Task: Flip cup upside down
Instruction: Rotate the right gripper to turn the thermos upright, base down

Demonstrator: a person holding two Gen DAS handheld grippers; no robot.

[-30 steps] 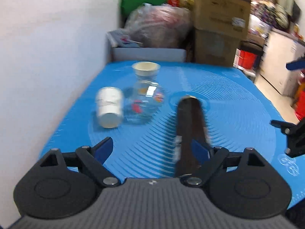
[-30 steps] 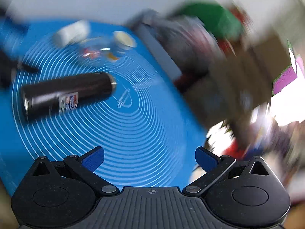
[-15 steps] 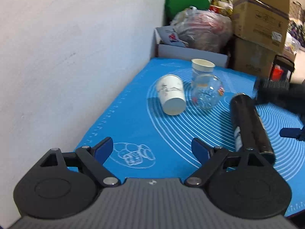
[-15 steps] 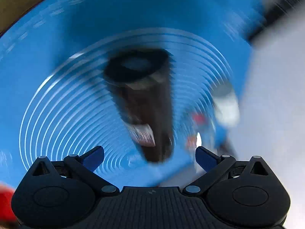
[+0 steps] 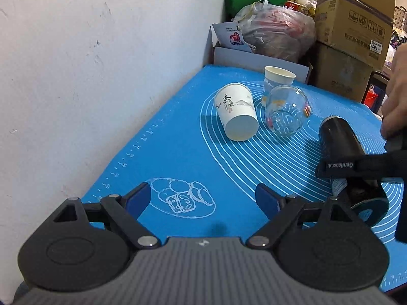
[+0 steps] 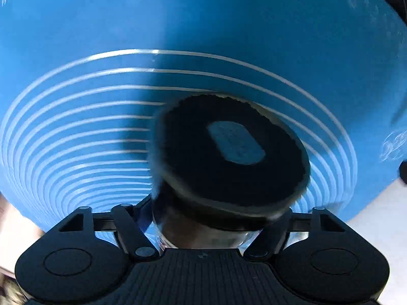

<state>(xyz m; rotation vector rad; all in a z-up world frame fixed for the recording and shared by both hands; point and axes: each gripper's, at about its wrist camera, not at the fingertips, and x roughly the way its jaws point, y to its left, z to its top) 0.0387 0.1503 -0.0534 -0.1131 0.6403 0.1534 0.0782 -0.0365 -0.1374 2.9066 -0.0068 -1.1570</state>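
Two grippers are in play, and only the right gripper (image 6: pixel 203 218) has work in hand. A second ago it hung open above the mat, with the black cup (image 5: pixel 338 147) lying on its side well ahead of it; half a second ago it was swinging round toward the cup's end. Now its jaws sit on either side of the cup's body, close against it, and they appear to be closed on it, though motion blur at the contact keeps that from being certain. The cup's flat end (image 6: pixel 230 152) fills the middle of the right wrist view, pointing away from the camera over the blue mat (image 6: pixel 101 25).

From the left wrist view the cup still lies along the mat at the right, with the right gripper reaching across its near part from the right edge and the person's hand (image 5: pixel 396 96) above it. So the grasp looks made, and the turn itself is judged not yet begun; lifting and rotating the cup onto its mouth would be the next step.

The left gripper (image 5: pixel 203 198) has swung leftward toward the wall since a second ago and now hovers low over the near corner of the mat, jaws wide apart and holding nothing. A white paper cup (image 5: pixel 236 111) on its side, a glass jar (image 5: pixel 286 114) and a small upright paper cup (image 5: pixel 278 76) sit farther back, apart from the black cup.
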